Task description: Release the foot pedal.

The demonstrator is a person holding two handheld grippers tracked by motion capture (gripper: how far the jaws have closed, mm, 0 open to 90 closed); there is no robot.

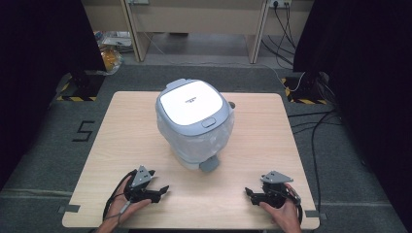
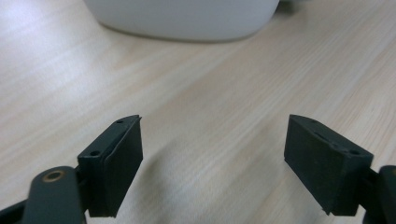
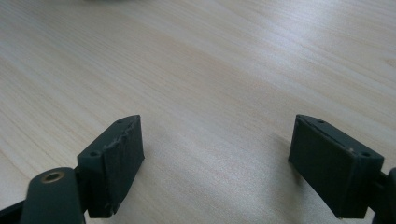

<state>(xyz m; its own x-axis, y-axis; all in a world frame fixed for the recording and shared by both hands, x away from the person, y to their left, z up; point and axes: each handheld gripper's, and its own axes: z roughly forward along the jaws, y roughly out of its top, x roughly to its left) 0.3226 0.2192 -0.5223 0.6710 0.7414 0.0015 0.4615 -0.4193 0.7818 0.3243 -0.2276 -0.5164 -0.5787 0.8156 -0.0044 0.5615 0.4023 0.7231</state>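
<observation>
Bin (image 1: 194, 124) beyond left claw (image 1: 159, 181), apart.

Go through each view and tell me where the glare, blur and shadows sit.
High view: the white lid of the pedal bin is blown out by overhead glare, so its print is unreadable, and the sides beyond the table fall into black. Left gripper view: the bin's base is soft and out of focus; the wood shows a pale sheen. Right gripper view: soft shadows lie by the pads.

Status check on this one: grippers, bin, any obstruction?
Left gripper open, empty. Right gripper open, empty. Lidded bin upright mid-table, bag-lined, untouched. Nothing between grippers and bin.
</observation>
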